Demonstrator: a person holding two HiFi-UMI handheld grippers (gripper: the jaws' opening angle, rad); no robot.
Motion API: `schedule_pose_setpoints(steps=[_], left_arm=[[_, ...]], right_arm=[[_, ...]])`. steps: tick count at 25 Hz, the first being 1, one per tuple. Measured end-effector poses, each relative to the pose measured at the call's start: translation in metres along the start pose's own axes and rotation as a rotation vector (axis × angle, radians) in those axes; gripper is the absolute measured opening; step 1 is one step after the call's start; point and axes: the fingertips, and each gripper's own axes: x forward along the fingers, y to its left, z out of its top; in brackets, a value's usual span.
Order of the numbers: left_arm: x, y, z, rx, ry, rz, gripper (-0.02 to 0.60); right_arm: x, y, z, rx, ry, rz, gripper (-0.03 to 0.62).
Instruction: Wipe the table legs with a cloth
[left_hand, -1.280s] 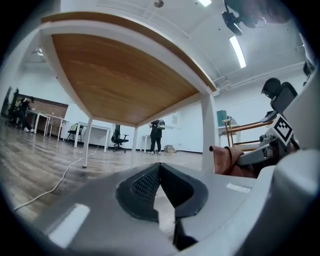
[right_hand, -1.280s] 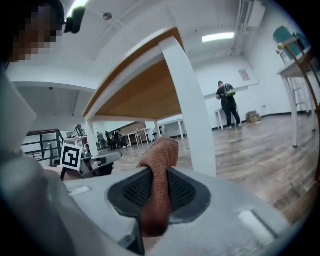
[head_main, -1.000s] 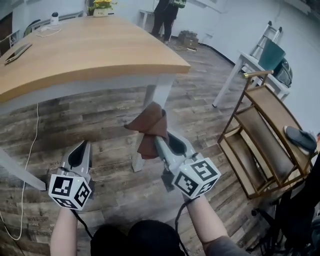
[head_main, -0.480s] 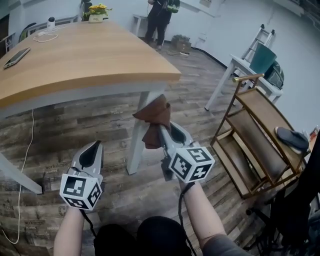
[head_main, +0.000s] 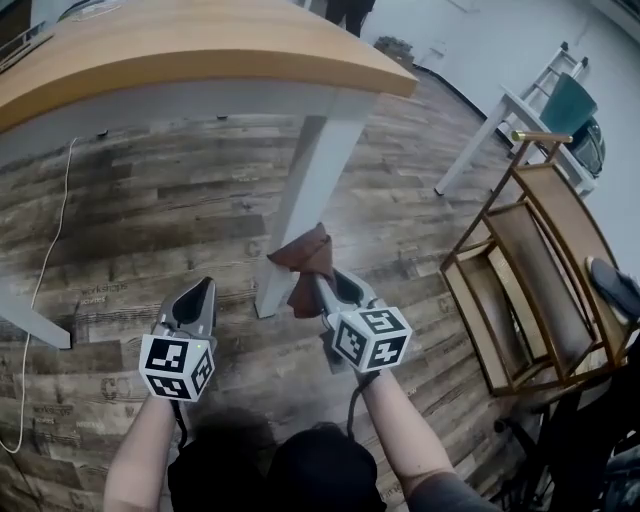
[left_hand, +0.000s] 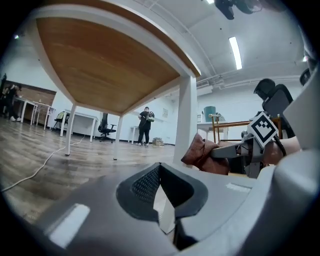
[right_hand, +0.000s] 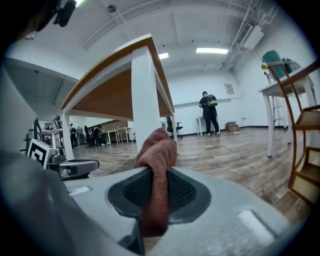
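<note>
Clamping the brown cloth (head_main: 305, 262) in my right gripper (head_main: 322, 288), I hold it at the lower part of the white table leg (head_main: 308, 190); whether they touch, I cannot tell. My left gripper (head_main: 200, 292), left of the leg, is pressed together on nothing. A wooden rack (head_main: 520, 270) stands to the right. Only the right gripper view shows a far person (right_hand: 207, 111). Below lies a plank floor (head_main: 150, 220).

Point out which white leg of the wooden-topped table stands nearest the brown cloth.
The white corner leg just beyond the brown cloth in the right gripper; the other leg stands far left.
</note>
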Motion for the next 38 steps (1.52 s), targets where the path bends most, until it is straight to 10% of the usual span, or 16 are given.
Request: schedule_pose_setpoints(steps=[22,28,38], left_arm=[[0.035,0.014,-0.163,-0.062,0.224,0.045,0.018],[0.036,0.012,-0.114,-0.047,0.161,0.012,0.018],[0.033,0.0,0.069,0.059,0.059,0.091,0.018]], right_arm=[[0.07,-0.026,-0.283,0.058,0.513,-0.004,0.064],[0.031,-0.039,-0.21,-0.001,0.361,0.036,0.065],[0.007,-0.06,0.08,-0.05,0.031,0.097,0.064]])
